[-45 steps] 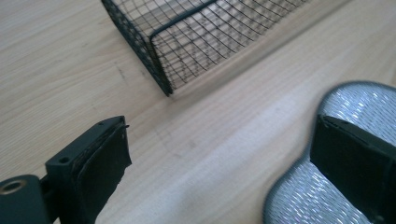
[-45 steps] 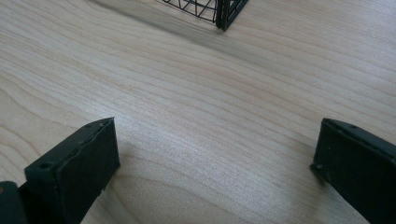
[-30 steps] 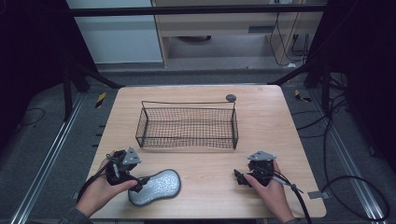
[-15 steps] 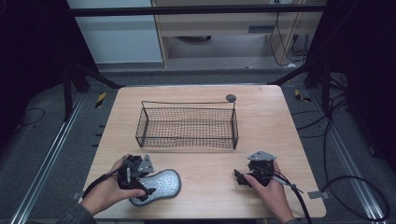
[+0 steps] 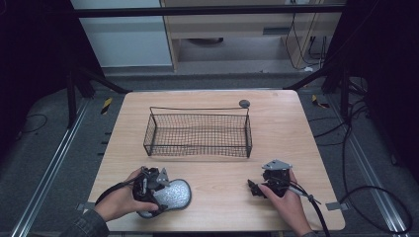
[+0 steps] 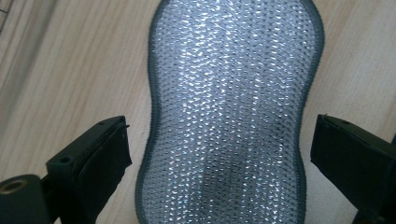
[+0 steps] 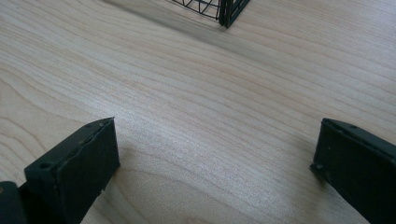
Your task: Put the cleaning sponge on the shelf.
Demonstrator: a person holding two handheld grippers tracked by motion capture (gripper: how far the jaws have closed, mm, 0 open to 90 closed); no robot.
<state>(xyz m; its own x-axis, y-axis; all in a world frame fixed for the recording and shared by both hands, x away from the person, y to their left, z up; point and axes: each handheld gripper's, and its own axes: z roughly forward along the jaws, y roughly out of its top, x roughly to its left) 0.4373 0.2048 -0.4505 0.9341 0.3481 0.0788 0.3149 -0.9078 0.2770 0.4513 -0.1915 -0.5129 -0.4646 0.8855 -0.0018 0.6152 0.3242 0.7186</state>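
Observation:
A silver mesh scrubbing pad point(image 5: 175, 195) with a grey edge lies flat near the table's front left. In the left gripper view the pad point(image 6: 229, 93) runs lengthwise between the two black jaws. My left gripper point(image 5: 155, 190) is open and hangs over the pad's near end, one jaw on each side and neither touching it point(image 6: 219, 156). My right gripper point(image 5: 254, 187) rests low at the front right, open, with only bare wood between its jaws point(image 7: 215, 158). A black wire basket point(image 5: 197, 131) stands empty at the table's middle.
A small dark round object point(image 5: 244, 103) lies behind the basket's far right corner. The basket's near corner point(image 7: 226, 9) shows at the top of the right gripper view. The wooden table point(image 5: 296, 133) has bare room right of the basket.
My left hand has moved right, bringing its open gripper from beside the pad to over the pad's near end. The right gripper has stayed put.

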